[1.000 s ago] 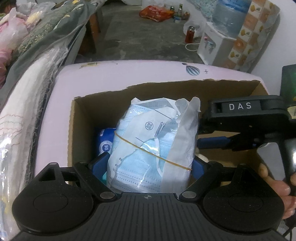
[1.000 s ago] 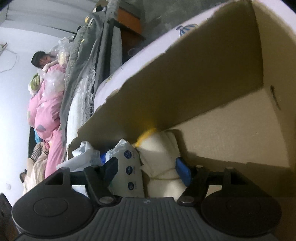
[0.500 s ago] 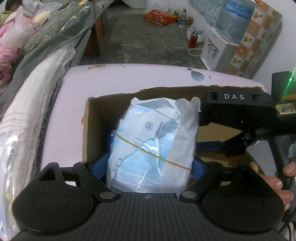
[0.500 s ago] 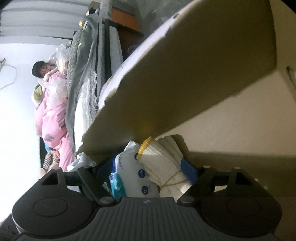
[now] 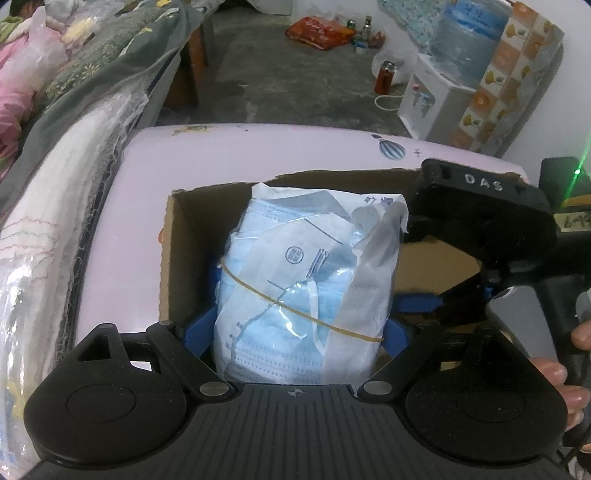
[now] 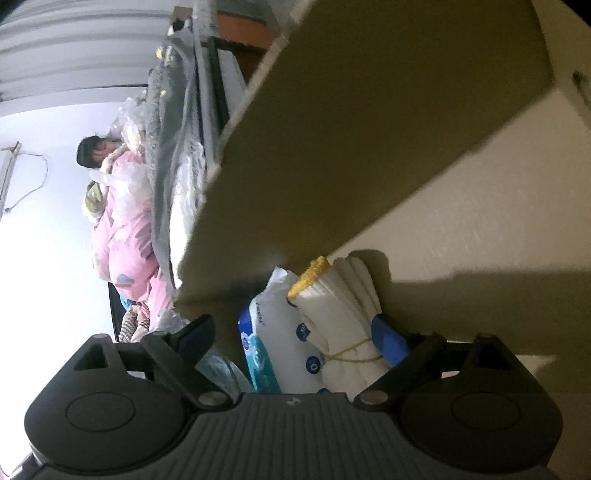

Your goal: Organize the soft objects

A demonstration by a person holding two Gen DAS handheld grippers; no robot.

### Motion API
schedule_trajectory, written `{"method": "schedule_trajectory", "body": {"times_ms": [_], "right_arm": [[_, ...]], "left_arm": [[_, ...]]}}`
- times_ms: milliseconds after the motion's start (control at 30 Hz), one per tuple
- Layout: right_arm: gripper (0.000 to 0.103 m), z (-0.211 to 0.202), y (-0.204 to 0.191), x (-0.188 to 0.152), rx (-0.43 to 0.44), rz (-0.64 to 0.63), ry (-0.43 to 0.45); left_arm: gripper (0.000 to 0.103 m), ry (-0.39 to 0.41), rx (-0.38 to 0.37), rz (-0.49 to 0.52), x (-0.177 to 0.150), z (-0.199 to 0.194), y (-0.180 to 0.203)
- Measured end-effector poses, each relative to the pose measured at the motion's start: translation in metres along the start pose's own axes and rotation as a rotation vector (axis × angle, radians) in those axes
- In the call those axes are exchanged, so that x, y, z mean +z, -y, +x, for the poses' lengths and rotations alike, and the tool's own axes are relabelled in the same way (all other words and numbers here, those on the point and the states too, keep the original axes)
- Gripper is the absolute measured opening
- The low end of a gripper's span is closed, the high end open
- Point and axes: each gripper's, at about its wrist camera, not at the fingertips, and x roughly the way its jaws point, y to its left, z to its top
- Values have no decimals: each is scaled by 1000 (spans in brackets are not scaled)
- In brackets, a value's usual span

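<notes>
1. Right now the pack of blue masks (image 5: 303,295), tied with a rubber band, sits squeezed between the left gripper (image 5: 295,332) fingers, just over the cardboard box (image 5: 168,258).
2. Inside the box, the right gripper (image 6: 295,332) has just been opening; its fingers stand wide around a white cloth bundle (image 6: 343,325) and a wipes pack (image 6: 273,347).
3. The box rests on a pink table (image 5: 258,155).

A bare grey concrete floor (image 5: 280,77) stretches behind a pale pink table (image 5: 258,155). To the left stands a bed (image 5: 74,122) heaped with grey and pink bedding, and to the right a white water dispenser (image 5: 439,99) with a blue bottle (image 5: 472,33) stands against a white wall (image 5: 569,103).
</notes>
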Motion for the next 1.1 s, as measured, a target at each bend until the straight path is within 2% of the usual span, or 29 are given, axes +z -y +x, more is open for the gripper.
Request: {"method": "schedule_trajectory", "body": {"times_ms": [500,633,900,1100], "right_arm": [[89,-54,-25,-8,24,-141,134],[89,-64,-33,-10,28,-190,167],[90,-67,-38,-15,-26,-245,182],[90,-67,-47,-28,-93,-307,164]], "left_arm": [[90,-33,-62,-12,3,1,3],[97,-28,-81,-9,2,-3,3],[98,-23,-87,-1,1,-5,5],[95,16,-35,-11,0,-11,-2]]}}
